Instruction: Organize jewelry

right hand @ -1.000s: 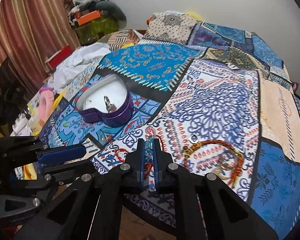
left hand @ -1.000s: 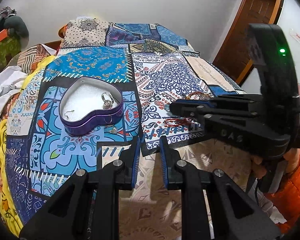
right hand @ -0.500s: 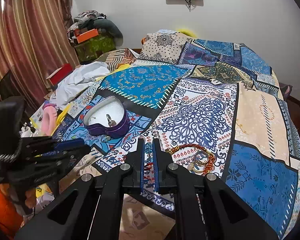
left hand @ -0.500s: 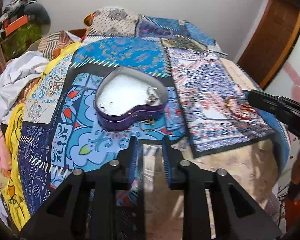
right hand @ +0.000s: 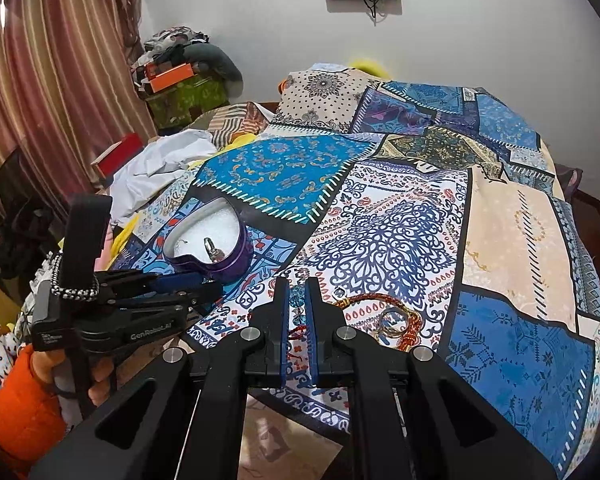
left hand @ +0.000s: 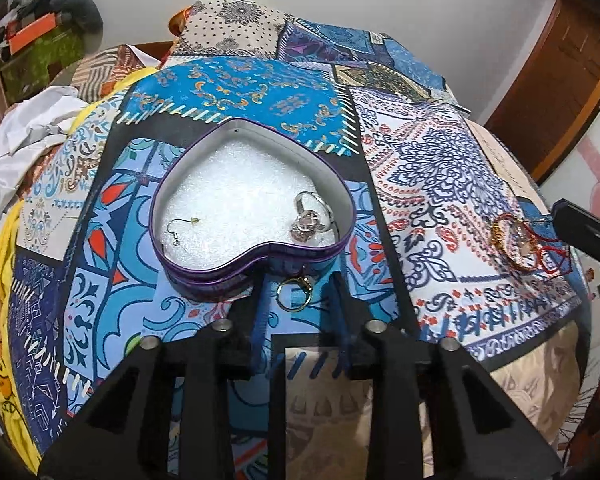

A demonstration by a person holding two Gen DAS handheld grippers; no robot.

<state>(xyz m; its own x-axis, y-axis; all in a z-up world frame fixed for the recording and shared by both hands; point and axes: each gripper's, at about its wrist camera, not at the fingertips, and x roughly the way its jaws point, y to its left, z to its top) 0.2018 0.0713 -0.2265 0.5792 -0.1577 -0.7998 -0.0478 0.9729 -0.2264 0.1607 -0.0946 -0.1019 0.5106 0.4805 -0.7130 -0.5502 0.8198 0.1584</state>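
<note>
On the patchwork bedspread (left hand: 440, 168) sits a purple heart-shaped tin (left hand: 251, 200), lid off, holding a silver ring (left hand: 310, 220) and an earring hook (left hand: 183, 226) on white padding. Just in front of it a gold ring (left hand: 293, 294) lies on the cloth between the fingers of the left gripper (left hand: 297, 308), whose jaws are closing without pressing it. The right gripper (right hand: 297, 312) is clenched on what looks like a blue bead on a red cord (right hand: 297, 304). Bangles (right hand: 392, 322) lie just beside it.

Open purple heart-shaped tin (left hand: 203, 276) holds a silver ring (left hand: 312, 220); gold ring (left hand: 294, 293) lies just outside
</note>
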